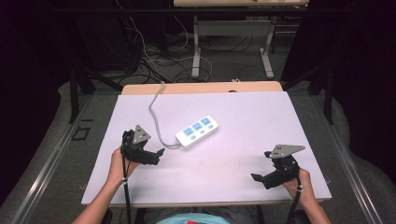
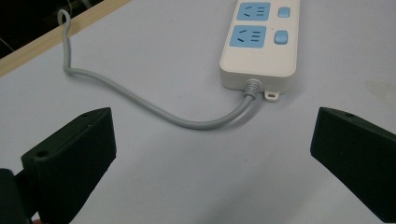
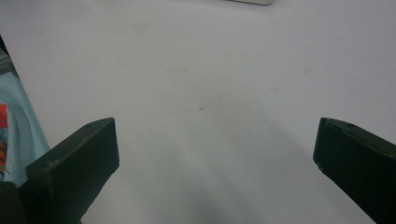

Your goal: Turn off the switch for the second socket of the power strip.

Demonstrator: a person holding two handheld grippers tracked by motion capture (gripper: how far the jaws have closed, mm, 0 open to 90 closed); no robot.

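Note:
A white power strip with blue sockets lies near the middle of the white table top. Its grey cord curves off toward the table's far edge. In the left gripper view the power strip and cord lie just ahead of the jaws. My left gripper is open at the left, a short way from the strip's cord end, with nothing between its jaws. My right gripper is open near the front right, over bare table, holding nothing.
The table's wooden far edge shows behind the white top. Beyond it are a desk frame and loose cables on the floor. The person's light blue shirt shows at the left of the right gripper view.

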